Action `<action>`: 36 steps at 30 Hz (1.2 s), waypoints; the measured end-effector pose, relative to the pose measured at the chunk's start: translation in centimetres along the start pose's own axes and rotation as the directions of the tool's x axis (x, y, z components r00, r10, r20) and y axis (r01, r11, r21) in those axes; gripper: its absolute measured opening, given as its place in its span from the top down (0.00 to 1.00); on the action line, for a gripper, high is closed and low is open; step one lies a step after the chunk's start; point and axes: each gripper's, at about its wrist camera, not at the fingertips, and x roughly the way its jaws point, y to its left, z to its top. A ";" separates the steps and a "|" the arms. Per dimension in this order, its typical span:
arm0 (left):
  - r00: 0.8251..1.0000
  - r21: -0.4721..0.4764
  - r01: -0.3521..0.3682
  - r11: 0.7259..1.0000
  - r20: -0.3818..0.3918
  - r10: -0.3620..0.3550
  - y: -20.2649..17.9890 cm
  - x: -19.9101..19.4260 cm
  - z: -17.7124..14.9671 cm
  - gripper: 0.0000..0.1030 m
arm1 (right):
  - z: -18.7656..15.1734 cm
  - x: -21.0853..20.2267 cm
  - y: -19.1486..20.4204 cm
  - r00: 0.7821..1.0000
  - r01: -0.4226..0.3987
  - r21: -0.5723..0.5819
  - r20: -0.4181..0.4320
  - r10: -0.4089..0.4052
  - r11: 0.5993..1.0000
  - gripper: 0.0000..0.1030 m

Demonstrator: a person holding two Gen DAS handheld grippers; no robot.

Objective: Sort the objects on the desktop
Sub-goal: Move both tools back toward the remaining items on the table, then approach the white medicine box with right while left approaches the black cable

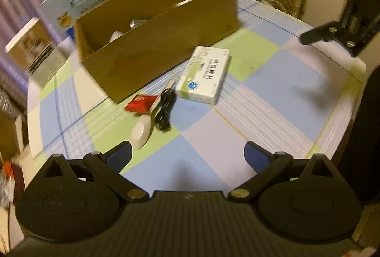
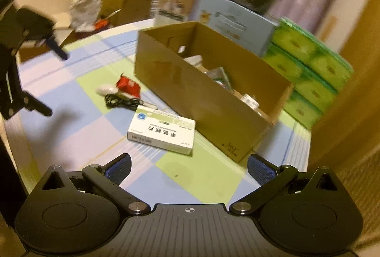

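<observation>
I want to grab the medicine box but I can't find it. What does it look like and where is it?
Find the big open cardboard box on the checked tablecloth. Just in front of its long side lies the medicine box, flat. It is white and green with dark lettering, far larger than the red packet and black cable nearby.

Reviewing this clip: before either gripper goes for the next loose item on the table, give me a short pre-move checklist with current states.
1. Left gripper open and empty: ok.
2. Right gripper open and empty: ok.
3. White and green medicine box lying flat on the checked tablecloth, unobstructed: ok.
4. Open brown cardboard box has room: ok, partly filled.
5. Black coiled cable free of the red packet and white oval object: not ok, crowded together.
6. Sharp view: not ok, blurred.
</observation>
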 end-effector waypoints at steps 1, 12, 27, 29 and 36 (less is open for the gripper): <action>1.000 0.029 0.004 1.000 0.005 -0.004 -0.2 0.3 0.0 0.04 | 0.2 0.4 0.2 1.000 -0.013 -0.040 0.002 0.013 0.999 0.02; 0.999 0.115 0.042 0.992 -0.033 -0.039 1.2 5.8 0.7 0.16 | 0.9 6.0 2.5 0.988 -0.153 -0.456 -0.042 0.151 0.877 0.02; 0.990 0.096 0.140 0.986 -0.035 -0.137 4.9 11.3 3.4 0.28 | 3.4 15.2 2.5 0.949 -0.316 -0.555 -0.172 0.265 0.770 0.20; 0.988 0.099 0.150 0.984 -0.037 -0.147 5.0 11.7 3.5 0.28 | 3.5 15.9 2.8 0.944 -0.327 -0.581 -0.178 0.276 0.745 0.20; 0.981 0.101 0.193 0.976 -0.040 -0.190 5.5 12.7 3.4 0.29 | 4.3 19.0 3.1 0.926 -0.374 -0.595 -0.202 0.319 0.711 0.20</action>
